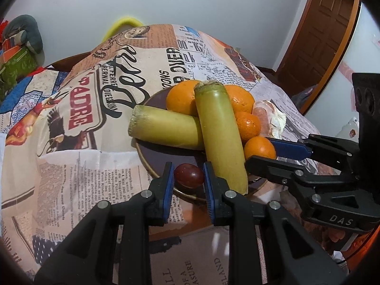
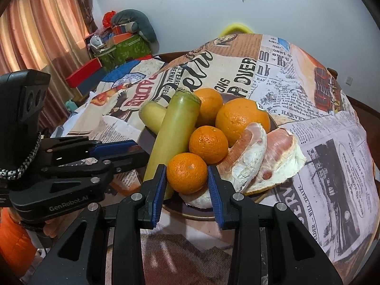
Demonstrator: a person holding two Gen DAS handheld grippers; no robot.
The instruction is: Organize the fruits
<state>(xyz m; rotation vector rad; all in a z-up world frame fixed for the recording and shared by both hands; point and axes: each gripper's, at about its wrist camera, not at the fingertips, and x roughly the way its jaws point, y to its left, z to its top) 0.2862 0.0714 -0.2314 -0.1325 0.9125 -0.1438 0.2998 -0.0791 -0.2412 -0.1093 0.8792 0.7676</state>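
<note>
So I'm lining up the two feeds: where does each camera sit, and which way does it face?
Left wrist: on the left hand-held gripper, facing the plate's near-left edge, fingers bracketing a red grape; the right hand-held gripper shows at right.
Right wrist: on the right hand-held gripper, facing the plate's near-right side, fingers bracketing a small orange; the left hand-held gripper shows at left.
Shared: plate, oranges, green stalks, newspaper-print cloth.
</note>
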